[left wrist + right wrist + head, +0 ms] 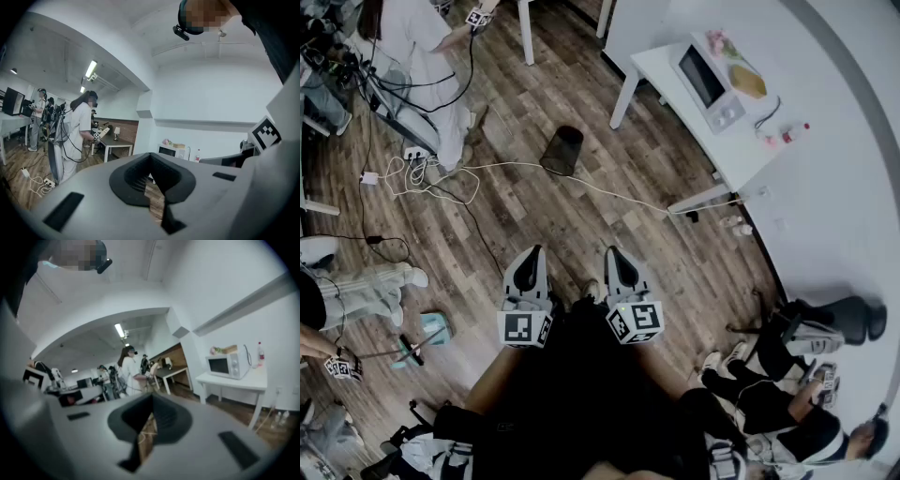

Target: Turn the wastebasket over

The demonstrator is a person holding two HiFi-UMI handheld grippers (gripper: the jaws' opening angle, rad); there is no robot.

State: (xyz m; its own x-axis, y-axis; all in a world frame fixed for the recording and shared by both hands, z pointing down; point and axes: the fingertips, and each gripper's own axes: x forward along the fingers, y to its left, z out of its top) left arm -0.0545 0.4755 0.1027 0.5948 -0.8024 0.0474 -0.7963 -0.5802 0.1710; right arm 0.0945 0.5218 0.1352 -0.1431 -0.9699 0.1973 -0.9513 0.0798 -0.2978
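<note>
Head view: left gripper [528,267], right gripper [625,265] parallel, closed.

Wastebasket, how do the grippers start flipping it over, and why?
Probably walk closer first. The wastebasket stands on the floor well ahead, with nothing touching it, and the left gripper and right gripper are both shut and empty.

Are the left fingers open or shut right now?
Shut: the left gripper has its fingers meeting at the tips, with nothing held between them.
</note>
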